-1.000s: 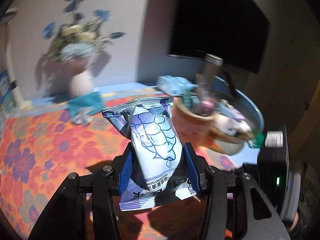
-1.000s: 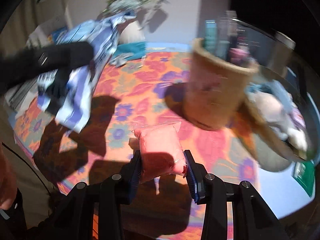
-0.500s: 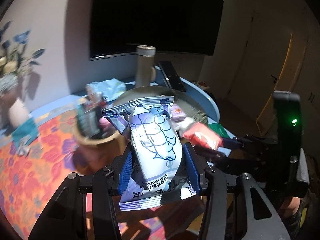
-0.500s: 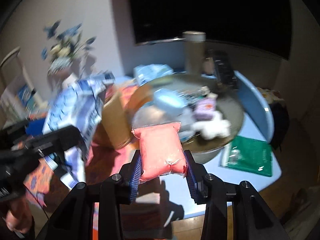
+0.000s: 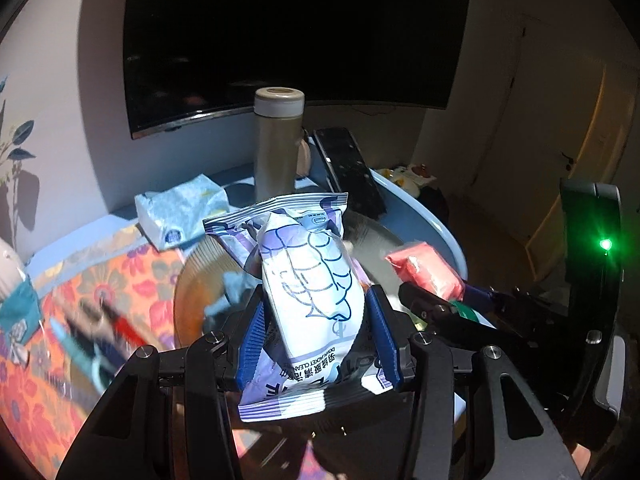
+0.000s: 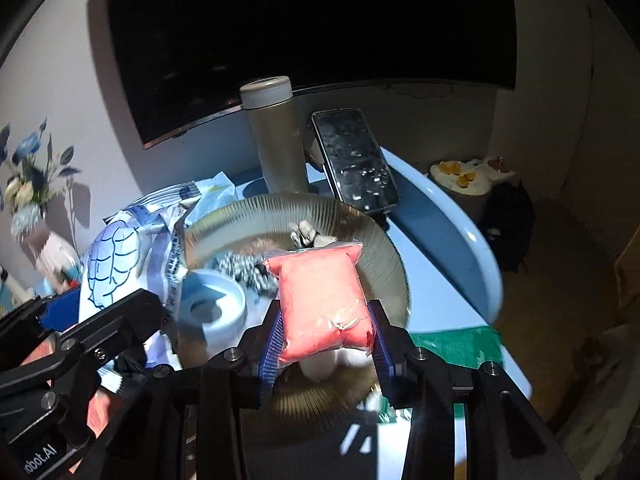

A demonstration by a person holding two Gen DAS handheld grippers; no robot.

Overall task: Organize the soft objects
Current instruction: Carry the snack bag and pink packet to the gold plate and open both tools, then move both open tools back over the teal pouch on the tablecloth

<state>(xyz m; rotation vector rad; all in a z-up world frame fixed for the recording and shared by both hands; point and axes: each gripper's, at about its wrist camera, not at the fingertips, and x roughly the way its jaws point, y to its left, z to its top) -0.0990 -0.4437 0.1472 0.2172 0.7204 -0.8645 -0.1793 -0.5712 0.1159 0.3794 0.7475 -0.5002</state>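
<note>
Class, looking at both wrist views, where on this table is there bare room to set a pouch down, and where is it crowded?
Free: the blue tabletop between the ribbed tray and the table's edge, beside the phone. Crowded: the tray's middle, with a tape roll and small items.

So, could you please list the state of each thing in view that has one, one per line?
Left gripper: shut on the white and purple packet, held upright.
Right gripper: shut on the pink pouch, over the ribbed dish.
Ribbed dish: holds several small items.
Flask: upright, lid on.
Phone: propped up, screen dark.
Television: off.
Tissue pack: lying on the table.
</note>
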